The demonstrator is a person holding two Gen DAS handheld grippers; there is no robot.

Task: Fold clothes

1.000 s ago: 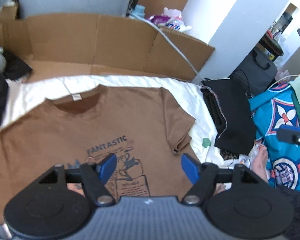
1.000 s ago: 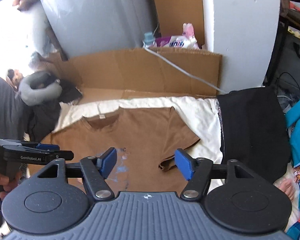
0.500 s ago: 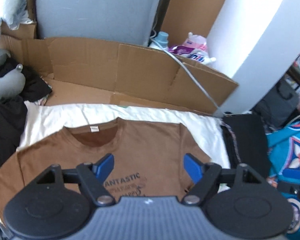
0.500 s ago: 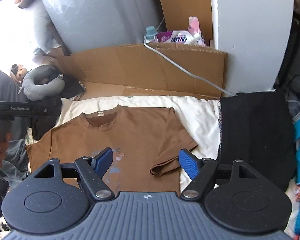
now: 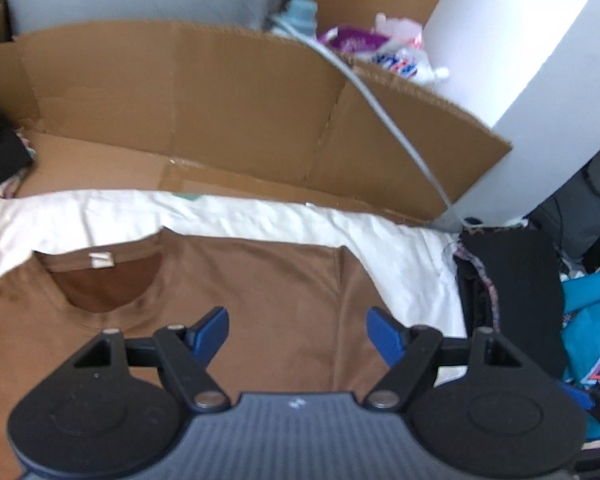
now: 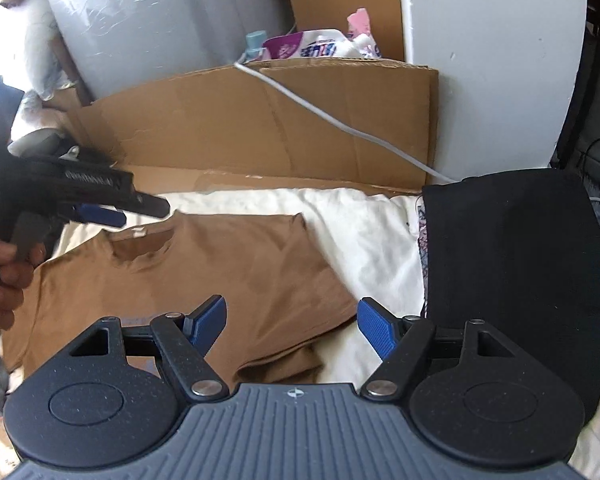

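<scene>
T-shirt (image 6: 204,276) lies flat on sheet (image 6: 364,232), collar toward the cardboard (image 6: 268,128) standing behind. Dark folded garment (image 6: 512,264) lies right of the shirt, on the same sheet. Left gripper (image 6: 100,214) hovers over the collar side (right gripper (image 6: 290,322) nearer, above the sleeve (image 6: 284,364)). Cable (image 6: 340,124) crosses the cardboard.

Cardboard (image 5: 228,92) stands behind a white sheet (image 5: 260,216).

Each hand-held gripper (image 6: 290,322) is black with a ribbed grey base, silver pivot screws and blue textured fingertips (image 6: 374,326).
</scene>
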